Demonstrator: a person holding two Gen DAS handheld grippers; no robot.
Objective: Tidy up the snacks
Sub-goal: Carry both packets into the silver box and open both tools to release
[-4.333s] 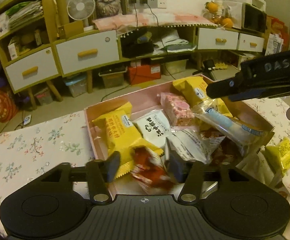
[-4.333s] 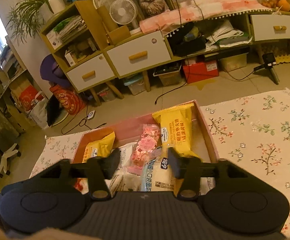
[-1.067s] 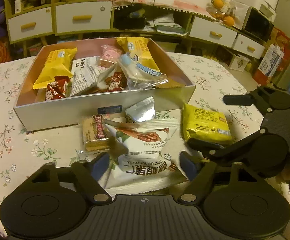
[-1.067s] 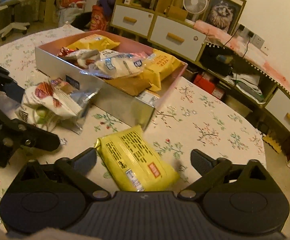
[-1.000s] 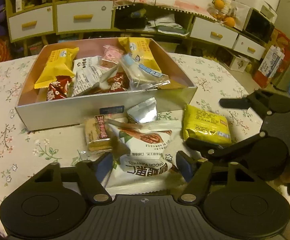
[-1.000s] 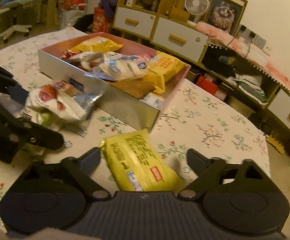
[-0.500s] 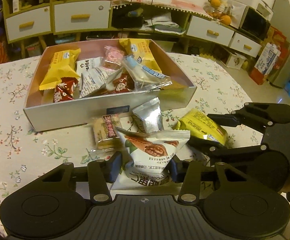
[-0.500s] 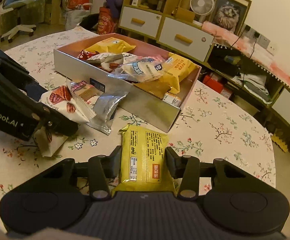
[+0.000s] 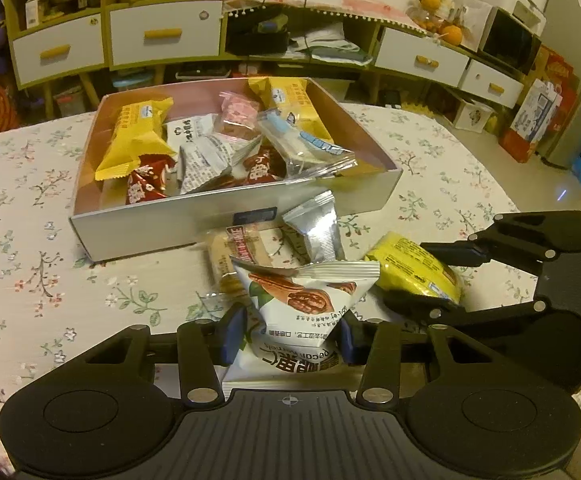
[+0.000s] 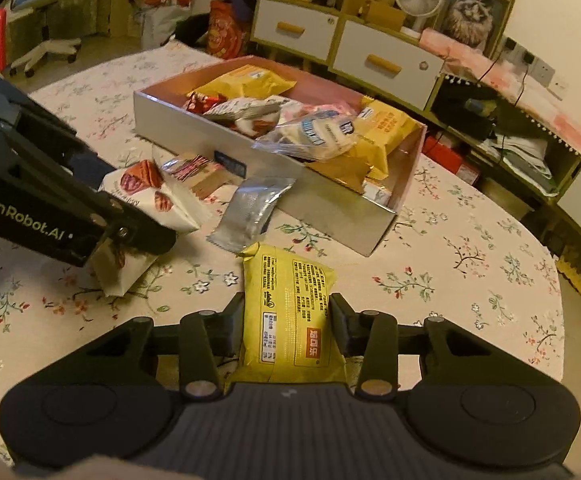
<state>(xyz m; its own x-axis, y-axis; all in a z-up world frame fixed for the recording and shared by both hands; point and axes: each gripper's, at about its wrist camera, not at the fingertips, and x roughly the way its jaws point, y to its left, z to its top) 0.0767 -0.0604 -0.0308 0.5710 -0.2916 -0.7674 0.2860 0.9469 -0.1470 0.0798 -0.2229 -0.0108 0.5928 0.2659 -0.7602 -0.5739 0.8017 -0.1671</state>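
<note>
Left wrist view: left gripper [image 9: 290,330] fingers pinched on white pecan packet [image 9: 304,308], near box [image 9: 162,228] front wall. Silver packet [image 9: 314,232] and biscuit bar [image 9: 238,252] lie between packet and wall, tight. Bare floral tablecloth [image 9: 30,260] left.

Right wrist view: right gripper [image 10: 286,320] fingers clamped on yellow packet [image 10: 290,304], just near box [image 10: 330,200] right corner. Silver packet [image 10: 250,208] far-left of it. Open cloth [image 10: 470,280] right.

Left wrist view: from my left tool, low, close, facing the open grey cardboard snack box [image 9: 234,216] just ahead.
Right wrist view: from my right tool, facing that box [image 10: 274,168] ahead-left.
Shared: box, floral tablecloth [image 9: 30,240].
</note>
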